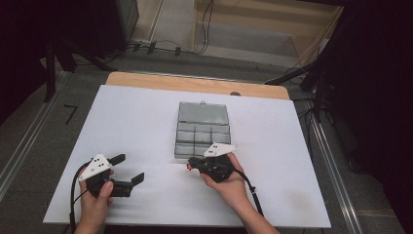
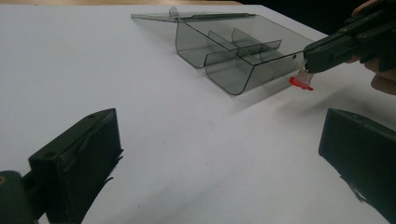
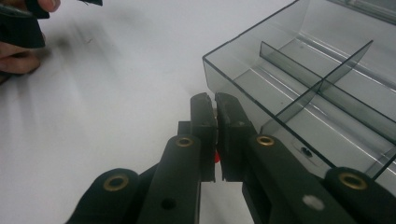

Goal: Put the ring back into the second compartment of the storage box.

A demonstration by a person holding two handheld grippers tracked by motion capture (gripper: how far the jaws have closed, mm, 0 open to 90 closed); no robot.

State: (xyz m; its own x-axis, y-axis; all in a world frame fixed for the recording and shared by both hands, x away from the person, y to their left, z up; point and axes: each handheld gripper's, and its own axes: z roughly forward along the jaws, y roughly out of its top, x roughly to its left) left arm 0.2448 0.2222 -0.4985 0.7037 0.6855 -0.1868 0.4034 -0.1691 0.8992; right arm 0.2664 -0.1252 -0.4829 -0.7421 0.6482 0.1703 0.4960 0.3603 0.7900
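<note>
White sheet (image 1: 146, 126) covers wooden worktop (image 1: 195, 84); dark room, grey floor, cables (image 1: 160, 46) beyond far edge. Clear smoky compartment box (image 1: 202, 130) at centre, lid open flat behind it, dividers inside. Right hand-held gripper (image 1: 191, 165) just beside box's near left corner, jaws clamped on small red-and-clear part (image 2: 301, 82), held just above sheet. Left hand-held gripper (image 1: 127, 169) well apart to left, jaws spread wide, nothing between them, bare sheet ahead.
</note>
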